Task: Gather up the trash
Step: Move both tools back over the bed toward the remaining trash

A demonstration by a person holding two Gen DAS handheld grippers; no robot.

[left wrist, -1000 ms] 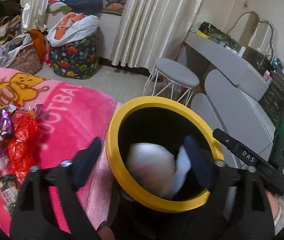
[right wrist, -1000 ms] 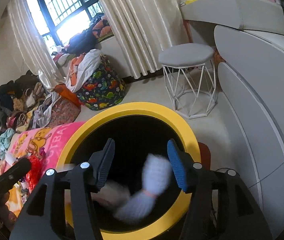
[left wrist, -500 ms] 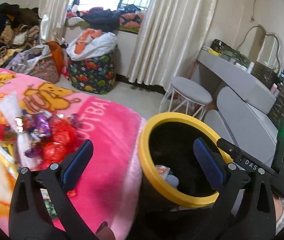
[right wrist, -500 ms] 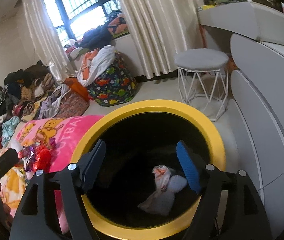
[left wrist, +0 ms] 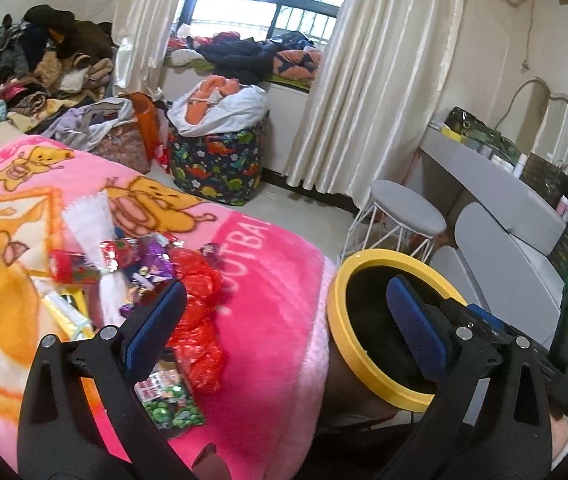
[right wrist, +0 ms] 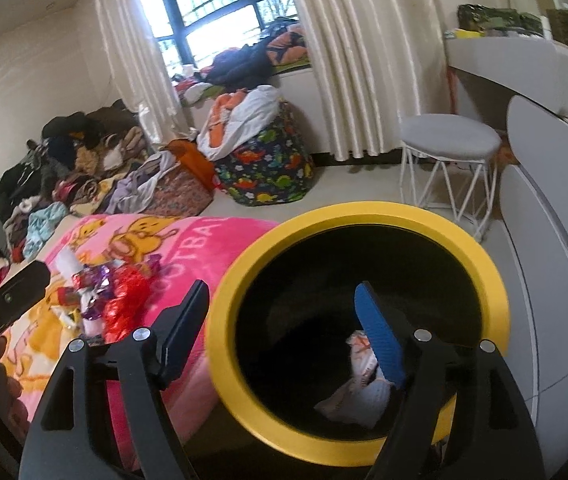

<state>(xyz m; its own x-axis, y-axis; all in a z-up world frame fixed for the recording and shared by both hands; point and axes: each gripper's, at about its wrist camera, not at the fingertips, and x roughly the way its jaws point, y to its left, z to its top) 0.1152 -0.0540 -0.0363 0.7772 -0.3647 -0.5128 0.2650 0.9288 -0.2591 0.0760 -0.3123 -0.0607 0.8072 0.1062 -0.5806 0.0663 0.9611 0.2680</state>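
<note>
A black bin with a yellow rim [left wrist: 336,320] [right wrist: 364,216] stands against the pink blanket's edge. Crumpled white trash [right wrist: 360,396] lies at its bottom. A pile of wrappers lies on the blanket: red foil [left wrist: 199,280] [right wrist: 123,292], a white tissue [left wrist: 87,216] and a green snack packet [left wrist: 167,396]. My left gripper [left wrist: 284,292] is open and empty, one finger over the pile and the other over the bin. My right gripper [right wrist: 281,288] hangs over the bin's left rim. Its jaws are opening, with nothing between them.
A pink cartoon blanket [left wrist: 267,320] covers the bed. Beyond the bin are a grey stool [left wrist: 408,208] [right wrist: 448,140], a dinosaur-print bag [left wrist: 215,164] and heaps of clothes [right wrist: 63,168]. A grey dresser [left wrist: 496,192] runs along the right wall.
White trash dropped from both grippers into the bin. Both grippers then widened, drew back from over the bin and swung left, so the blanket and wrapper pile came into view.
</note>
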